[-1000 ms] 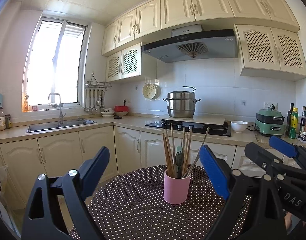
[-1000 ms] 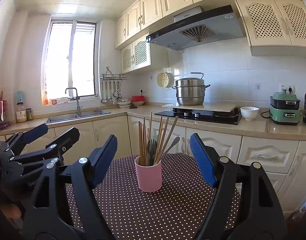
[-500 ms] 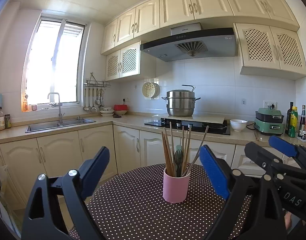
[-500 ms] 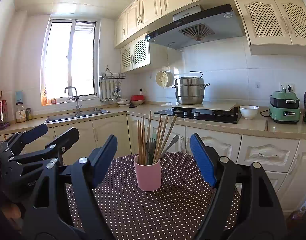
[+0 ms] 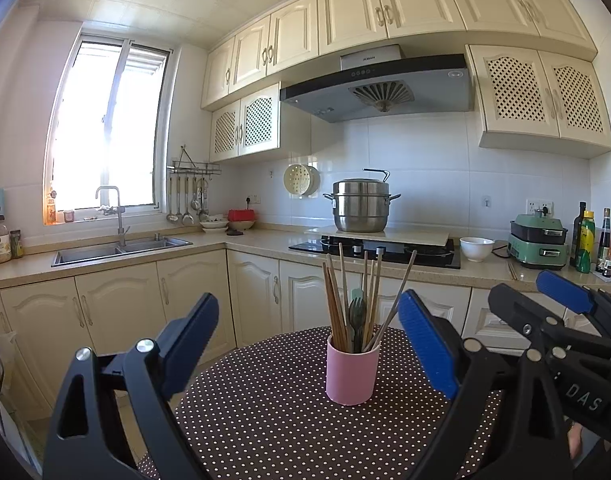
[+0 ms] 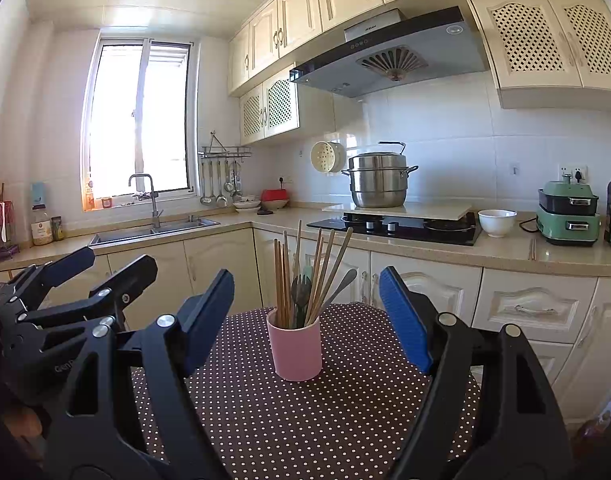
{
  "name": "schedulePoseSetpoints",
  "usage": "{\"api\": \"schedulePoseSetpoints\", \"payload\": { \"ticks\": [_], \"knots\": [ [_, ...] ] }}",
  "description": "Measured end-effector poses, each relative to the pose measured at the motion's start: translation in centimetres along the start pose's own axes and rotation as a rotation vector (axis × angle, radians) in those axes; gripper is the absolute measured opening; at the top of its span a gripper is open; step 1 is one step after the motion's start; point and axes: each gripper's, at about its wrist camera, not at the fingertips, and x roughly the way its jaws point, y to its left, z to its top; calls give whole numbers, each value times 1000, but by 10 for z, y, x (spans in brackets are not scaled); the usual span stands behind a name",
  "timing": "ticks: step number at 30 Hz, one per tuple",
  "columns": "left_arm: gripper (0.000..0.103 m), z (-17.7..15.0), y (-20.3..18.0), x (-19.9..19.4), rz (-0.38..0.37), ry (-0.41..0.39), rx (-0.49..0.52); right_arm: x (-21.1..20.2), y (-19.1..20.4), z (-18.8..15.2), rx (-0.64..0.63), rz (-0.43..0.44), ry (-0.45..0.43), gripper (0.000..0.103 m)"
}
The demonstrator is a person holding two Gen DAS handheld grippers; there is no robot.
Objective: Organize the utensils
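A pink cup (image 5: 352,372) stands upright on a round table with a brown polka-dot cloth (image 5: 265,420). It holds several wooden chopsticks (image 5: 335,304), a dark green fork (image 5: 356,312) and a grey spoon. My left gripper (image 5: 309,340) is open and empty, held back from the cup. In the right wrist view the same cup (image 6: 296,346) stands between my open, empty right gripper's (image 6: 307,316) fingers, farther along. The right gripper shows at the right edge of the left wrist view (image 5: 561,312); the left gripper at the left edge of the right wrist view (image 6: 77,276).
Behind the table runs a kitchen counter (image 5: 265,242) with a sink (image 5: 121,246), a hob with a steel pot (image 5: 361,206), a white bowl (image 5: 476,248), a green cooker (image 5: 539,244) and bottles (image 5: 597,240). Cabinets stand below the counter.
Both views have shifted very slightly; the cup sits marginally higher in the frames. Both grippers stay open and empty.
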Motion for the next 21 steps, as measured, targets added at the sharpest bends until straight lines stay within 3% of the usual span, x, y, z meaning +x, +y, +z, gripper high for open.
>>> {"api": "schedulePoseSetpoints", "payload": {
  "ticks": [21],
  "knots": [
    [90, -3, 3, 1, 0, 2, 6, 2, 0, -2, 3, -2, 4, 75]
  ]
}}
